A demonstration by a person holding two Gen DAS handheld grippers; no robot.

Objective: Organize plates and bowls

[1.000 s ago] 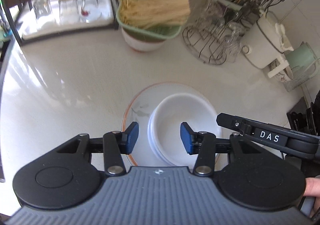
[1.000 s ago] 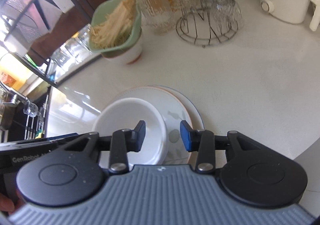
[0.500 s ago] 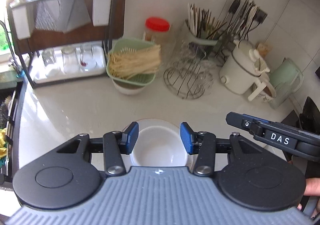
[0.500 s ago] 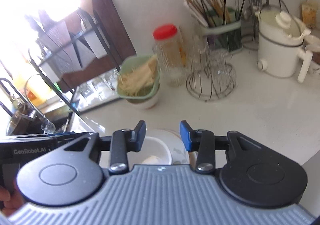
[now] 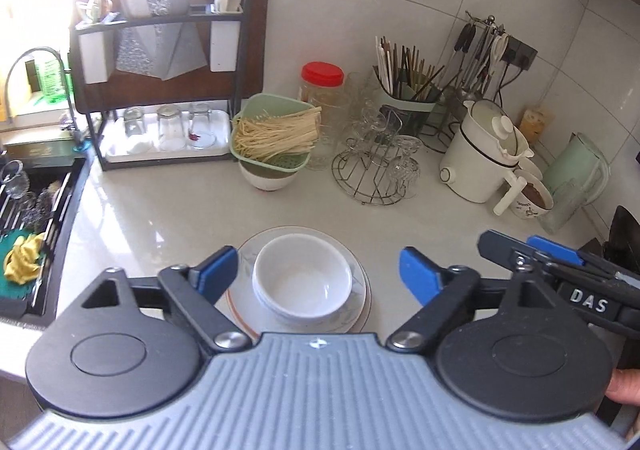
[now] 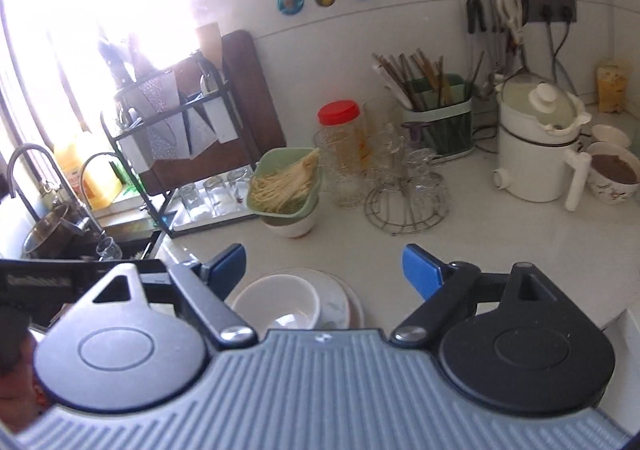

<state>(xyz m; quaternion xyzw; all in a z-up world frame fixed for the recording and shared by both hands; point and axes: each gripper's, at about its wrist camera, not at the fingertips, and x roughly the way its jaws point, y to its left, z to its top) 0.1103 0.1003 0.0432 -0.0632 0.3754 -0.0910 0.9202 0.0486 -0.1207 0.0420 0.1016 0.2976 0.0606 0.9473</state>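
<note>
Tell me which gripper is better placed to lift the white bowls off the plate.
Left, probably. The left gripper, open and empty, frames the stacked white bowls on the plate. The right gripper sits further off, bowls partly hidden below it.

The bowls [image 5: 304,282] sit stacked on the plates [image 5: 362,290] at the counter's [image 5: 160,210] front; behind stand a strainer [image 5: 272,138] and glass rack [image 5: 376,174], kettle [image 5: 480,162] right.

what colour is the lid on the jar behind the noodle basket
Red. The jar lid shows best in the left wrist view.
</note>
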